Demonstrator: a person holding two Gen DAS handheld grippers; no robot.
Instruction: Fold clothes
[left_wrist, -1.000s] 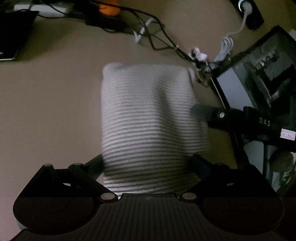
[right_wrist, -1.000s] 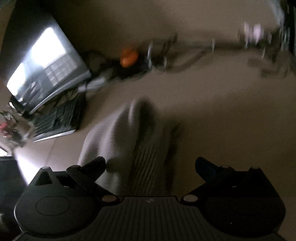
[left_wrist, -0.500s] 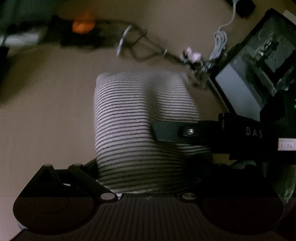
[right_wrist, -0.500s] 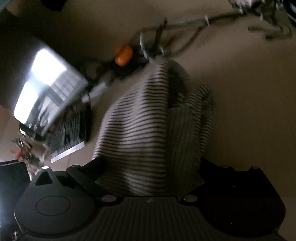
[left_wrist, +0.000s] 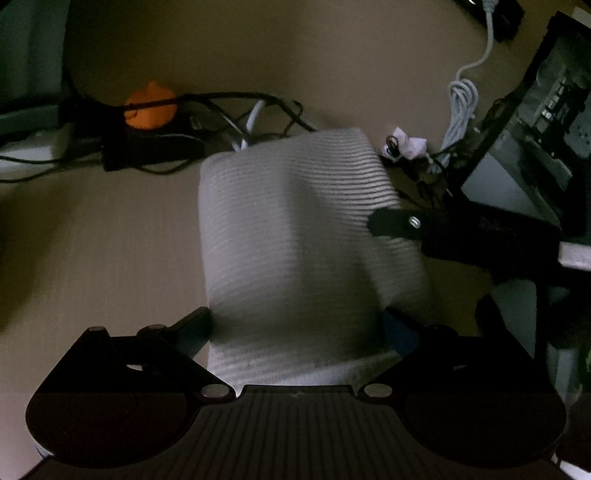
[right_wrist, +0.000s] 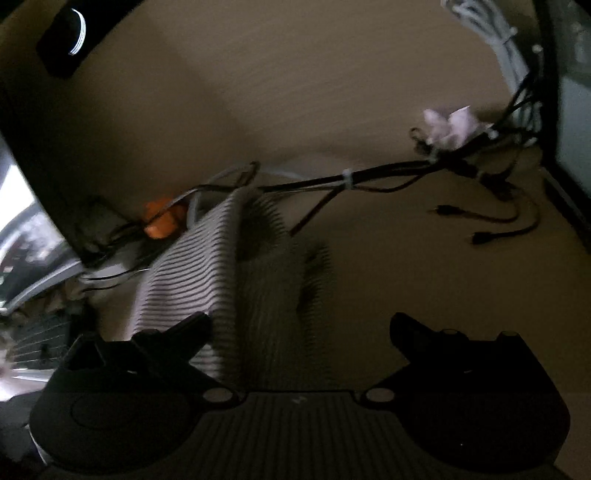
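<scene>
Between the wide-spread left claw (left_wrist: 295, 325) fingers lies the striped cloth (left_wrist: 295, 240); the right claw (right_wrist: 299, 325) also gapes.

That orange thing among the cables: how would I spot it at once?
Start at the striped cloth on the tan table. Beyond its far left corner lies a tangle of black cables. The small orange lump sits there, the only bright colour.

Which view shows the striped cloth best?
The left wrist view: the cloth is sharp there and its whole top face shows. In the right wrist view, it is motion-blurred, seen edge-on, partly hidden by a finger.
</scene>
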